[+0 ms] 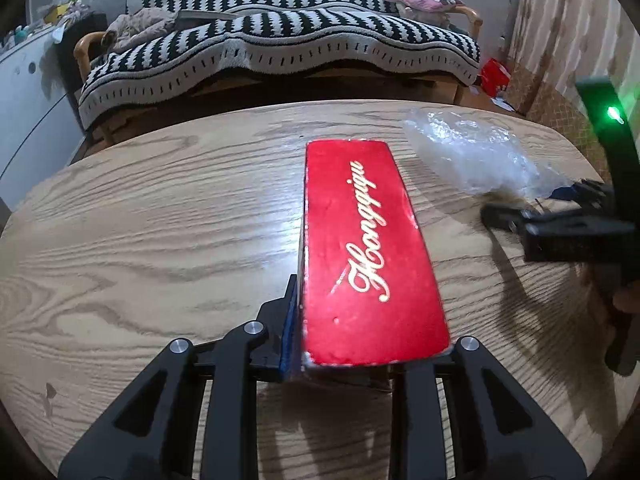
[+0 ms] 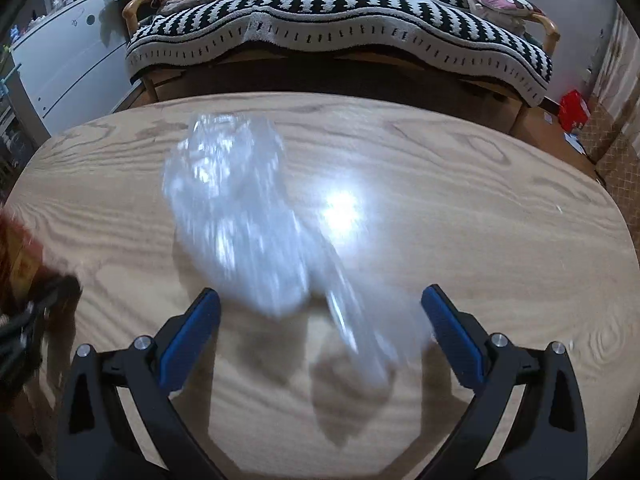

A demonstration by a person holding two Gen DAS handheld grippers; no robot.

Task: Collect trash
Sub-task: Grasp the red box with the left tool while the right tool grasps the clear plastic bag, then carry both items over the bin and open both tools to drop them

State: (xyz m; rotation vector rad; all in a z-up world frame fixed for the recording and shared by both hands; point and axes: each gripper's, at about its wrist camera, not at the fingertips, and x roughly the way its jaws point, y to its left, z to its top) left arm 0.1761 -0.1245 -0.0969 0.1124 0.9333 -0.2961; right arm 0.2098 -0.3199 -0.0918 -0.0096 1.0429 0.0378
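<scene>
Clamped between the left gripper [image 1: 360,344] fingers, a red box [image 1: 370,248] juts forward, while the right gripper [image 2: 320,320] fingers gape around clear plastic wrap [image 2: 248,216].

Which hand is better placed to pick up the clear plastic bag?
Right. Its tool is open with the plastic bag partly between its fingers; the left tool already grips the red box.

Overhead glare is thrown on the tabletop [image 2: 344,208]; the plastic bag [image 2: 248,216] is motion-blurred, edges fisheye-bent and vignetted.
</scene>
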